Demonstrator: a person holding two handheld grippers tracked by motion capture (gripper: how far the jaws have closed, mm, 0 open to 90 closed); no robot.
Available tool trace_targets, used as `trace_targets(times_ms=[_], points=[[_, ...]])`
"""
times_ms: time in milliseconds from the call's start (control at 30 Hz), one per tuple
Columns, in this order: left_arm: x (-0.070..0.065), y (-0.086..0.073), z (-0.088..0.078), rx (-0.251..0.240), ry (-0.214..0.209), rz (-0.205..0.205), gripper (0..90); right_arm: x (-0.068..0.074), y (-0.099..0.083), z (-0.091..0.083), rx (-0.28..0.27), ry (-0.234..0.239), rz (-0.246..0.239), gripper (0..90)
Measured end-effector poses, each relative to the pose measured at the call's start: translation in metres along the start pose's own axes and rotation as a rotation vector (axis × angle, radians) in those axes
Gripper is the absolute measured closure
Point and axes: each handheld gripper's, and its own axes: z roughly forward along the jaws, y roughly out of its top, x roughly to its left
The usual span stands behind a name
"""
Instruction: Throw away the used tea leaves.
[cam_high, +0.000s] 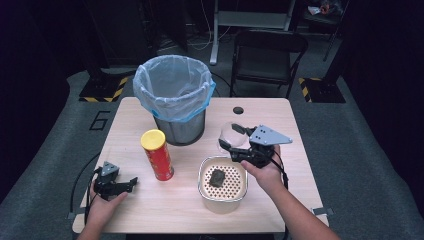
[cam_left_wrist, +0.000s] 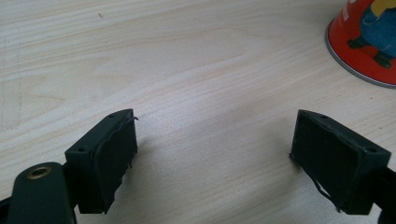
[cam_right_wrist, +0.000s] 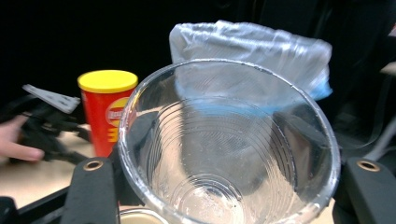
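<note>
clear plastic cup (cam_right_wrist: 229, 149) gripped in right gripper (cam_high: 235, 142) fingers, left gripper (cam_left_wrist: 215, 154) fingers spread, empty

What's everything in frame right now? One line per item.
clear plastic cup: 1, transparent, held between the right hand-held gripper's jaws, above the table.
bin: 1, grey metal with a pale blue liner bag, far middle of the table.
crisps tube: 1, red with yellow lid, upright in front of the bin.
perforated basket: 1, cream, near middle of the table.
dark lump: 1, grey-brown, inside the basket.
table: 1, light wood.
folding chair: 1, black, behind the table.
left hand-held gripper: 1, black, jaws open over bare table.
right hand-held gripper: 1, black, closed on the cup.
</note>
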Motion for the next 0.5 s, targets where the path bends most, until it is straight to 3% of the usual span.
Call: trace_targets(times_ms=[67,200,267,333,500], points=[[0.000,0.000,0.000,0.000,0.000,0.000,13.8,-0.004,-0.002,0.000,0.008,0.011,0.035,33.6],[0.000,0.000,0.000,0.001,0.000,0.001,13.8,-0.009,-0.001,0.000,0.035,0.083,0.157,33.9],[0.000,0.000,0.000,0.001,0.000,0.001,13.8,-0.011,0.001,0.001,0.036,0.100,0.178,33.9],[0.000,0.000,0.000,0.000,-0.001,-0.001,13.9,-0.013,0.004,0.002,0.047,0.098,0.181,33.9],[0.000,0.000,0.000,-0.001,-0.001,-0.002,13.9,-0.011,0.021,0.005,0.047,0.055,0.104,33.7]])
